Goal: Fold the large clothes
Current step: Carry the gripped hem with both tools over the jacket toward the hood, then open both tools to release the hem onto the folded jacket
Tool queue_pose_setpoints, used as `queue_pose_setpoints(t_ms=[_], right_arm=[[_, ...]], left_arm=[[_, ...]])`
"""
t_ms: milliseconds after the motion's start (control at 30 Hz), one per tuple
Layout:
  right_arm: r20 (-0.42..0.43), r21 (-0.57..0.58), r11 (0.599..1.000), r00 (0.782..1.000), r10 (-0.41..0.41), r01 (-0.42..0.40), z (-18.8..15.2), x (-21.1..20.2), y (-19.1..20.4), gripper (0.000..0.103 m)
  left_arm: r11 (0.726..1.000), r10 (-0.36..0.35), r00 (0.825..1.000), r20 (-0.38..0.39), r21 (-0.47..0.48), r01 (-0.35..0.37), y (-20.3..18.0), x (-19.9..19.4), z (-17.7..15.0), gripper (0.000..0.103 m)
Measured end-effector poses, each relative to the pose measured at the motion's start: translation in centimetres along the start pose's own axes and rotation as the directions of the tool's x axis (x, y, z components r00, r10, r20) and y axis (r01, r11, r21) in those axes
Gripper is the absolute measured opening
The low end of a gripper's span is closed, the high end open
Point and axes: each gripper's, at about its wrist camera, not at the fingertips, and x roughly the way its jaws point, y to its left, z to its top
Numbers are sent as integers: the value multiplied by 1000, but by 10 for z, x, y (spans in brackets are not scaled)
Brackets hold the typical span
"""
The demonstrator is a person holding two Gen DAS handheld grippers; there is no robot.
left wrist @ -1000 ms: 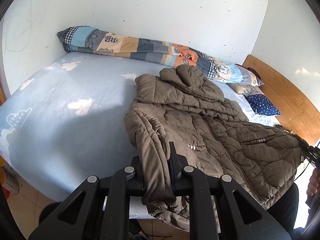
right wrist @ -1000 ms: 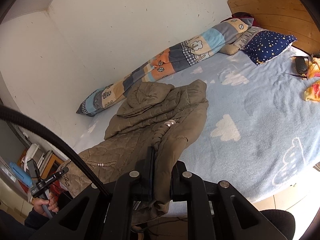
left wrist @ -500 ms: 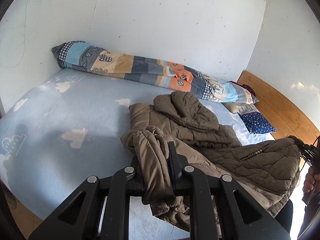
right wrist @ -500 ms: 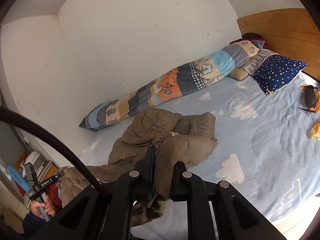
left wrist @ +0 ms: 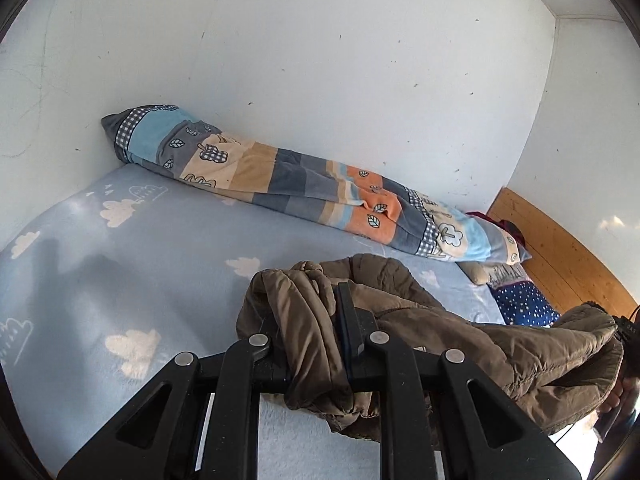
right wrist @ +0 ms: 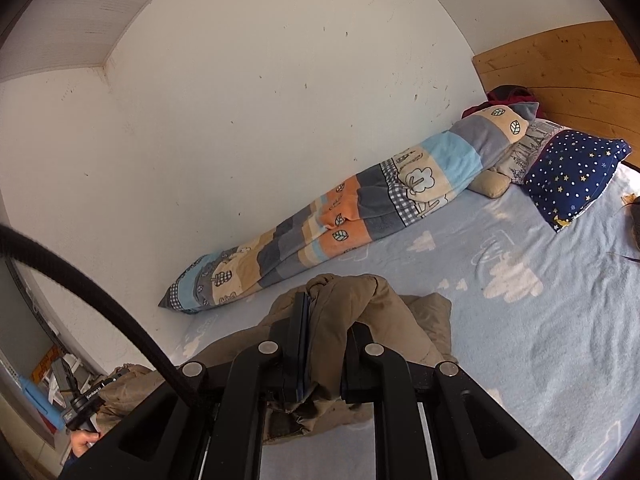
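Brown quilted jacket (left wrist: 460,320), cloud-print pale blue sheet (left wrist: 160,248), seemingly star-dotted navy pillow (right wrist: 576,176).

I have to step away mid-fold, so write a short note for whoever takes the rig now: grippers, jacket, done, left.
Left gripper: shut on the brown quilted jacket, a bunched edge between its fingers.
Right gripper: shut on the jacket's other bunched edge.
Jacket: near edge raised off the blue cloud-print bed sheet, the rest slumped on the bed in front of the rolled patchwork quilt.
Done: both edges gripped and raised.
Left: probably lay the raised half over the rest, flatten, finish folding.
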Motion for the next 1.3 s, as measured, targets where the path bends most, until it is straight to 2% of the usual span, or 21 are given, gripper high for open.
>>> queue_pose_setpoints(t_ms=[233, 400, 600, 733, 867, 933, 1033, 1100, 1167, 1200, 1300], right_arm=[[55, 38, 998, 997, -59, 57, 9, 68, -18, 12], [48, 36, 985, 984, -173, 171, 11, 124, -34, 12], [12, 8, 955, 955, -298, 298, -9, 192, -54, 13], [-35, -22, 930, 929, -368, 368, -27, 232, -69, 13], [-87, -50, 905, 901, -425, 423, -43, 264, -80, 14], [-109, -33, 906, 900, -423, 422, -44, 271, -85, 16], [-123, 30, 920, 915, -385, 391, -40, 268, -88, 19], [-121, 80, 934, 934, -336, 347, -33, 259, -88, 26], [-90, 108, 943, 948, -306, 314, -27, 247, -82, 50], [-70, 104, 946, 951, -301, 307, -24, 240, -77, 54], [-23, 84, 959, 963, -269, 270, -13, 219, -63, 55]], left_arm=[[995, 75, 997, 22, -62, -73, -3, 79, 26, 17], [978, 170, 985, -18, -119, -171, 4, 148, 31, 17], [958, 257, 964, -73, -116, -264, 10, 213, 18, 17], [949, 304, 947, -106, -58, -311, 13, 246, 5, 17], [943, 314, 941, -126, -73, -325, 19, 260, 0, 21], [941, 314, 941, -129, -91, -326, 21, 262, -2, 22], [940, 307, 942, -137, -114, -323, 24, 261, 1, 28], [938, 280, 951, -133, -172, -300, 28, 254, 6, 40], [926, 301, 949, -91, -211, -313, 30, 240, 12, 68], [917, 326, 944, -56, -223, -330, 30, 230, 16, 73], [902, 365, 931, 28, -259, -345, 31, 202, 26, 75]])
